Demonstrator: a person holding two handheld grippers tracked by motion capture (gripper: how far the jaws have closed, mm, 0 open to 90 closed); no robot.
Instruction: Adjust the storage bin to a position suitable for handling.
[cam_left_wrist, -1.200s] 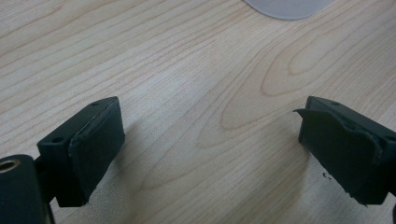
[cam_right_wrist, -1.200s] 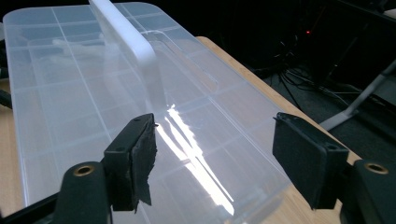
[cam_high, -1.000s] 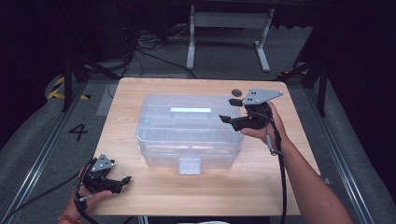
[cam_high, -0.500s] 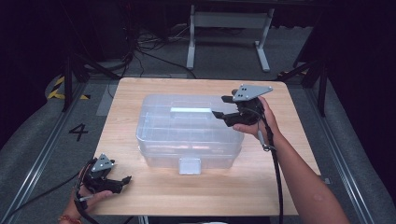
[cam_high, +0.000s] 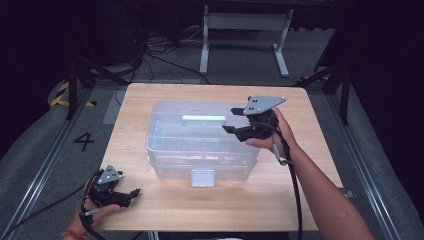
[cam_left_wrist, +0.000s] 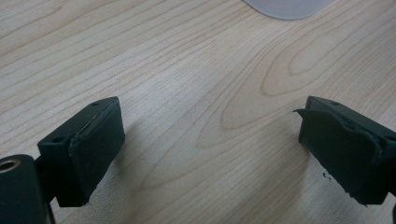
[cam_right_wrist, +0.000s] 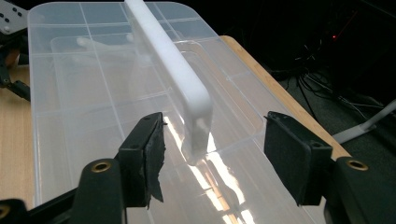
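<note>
The right hand-held gripper (cam_high: 231, 120) hangs over the right end of a clear box (cam_high: 202, 142) at mid-counter (cam_high: 150, 210), lined up end-on with the white handle (cam_right_wrist: 170, 70), whose long axis runs left to right along the lid. Its jaws, just narrowing, flank the handle's near tip without touching. The left hand-held gripper (cam_high: 135, 192) rests spread and empty at the near left, well apart.

Bright table (cam_high: 150, 210), dark surroundings, glare on the clear lid (cam_right_wrist: 219, 172).
</note>
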